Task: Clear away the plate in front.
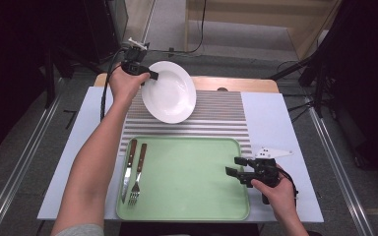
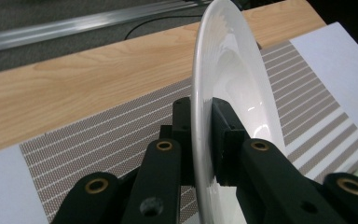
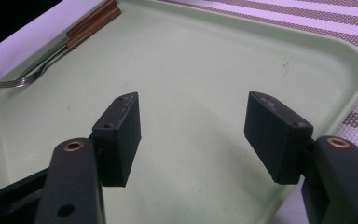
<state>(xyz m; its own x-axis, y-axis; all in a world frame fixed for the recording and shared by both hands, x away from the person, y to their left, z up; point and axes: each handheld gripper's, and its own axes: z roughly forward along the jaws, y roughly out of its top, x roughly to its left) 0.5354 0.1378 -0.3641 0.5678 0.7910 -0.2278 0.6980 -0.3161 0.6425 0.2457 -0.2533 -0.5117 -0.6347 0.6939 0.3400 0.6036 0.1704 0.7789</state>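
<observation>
Up top in the high view, my left gripper [image 1: 150, 74] has the white plate [image 1: 170, 93] pinched by its rim, tilted above the far end of the striped mat [image 1: 226, 118], near the wooden strip [image 1: 236, 83]. My right gripper [image 1: 234, 166] hangs over the green tray's [image 1: 187, 211] right edge; knife [image 1: 128, 169] and fork [image 1: 137, 174] hug the left side, so the middle's wide open. Left gripper view: jaws clamped on the plate [image 2: 228, 70] rim, plate edge-on. Right gripper view: jaws spread apart, nothing between, bare tray [image 3: 191, 60] beneath. No readable writing anywhere.
</observation>
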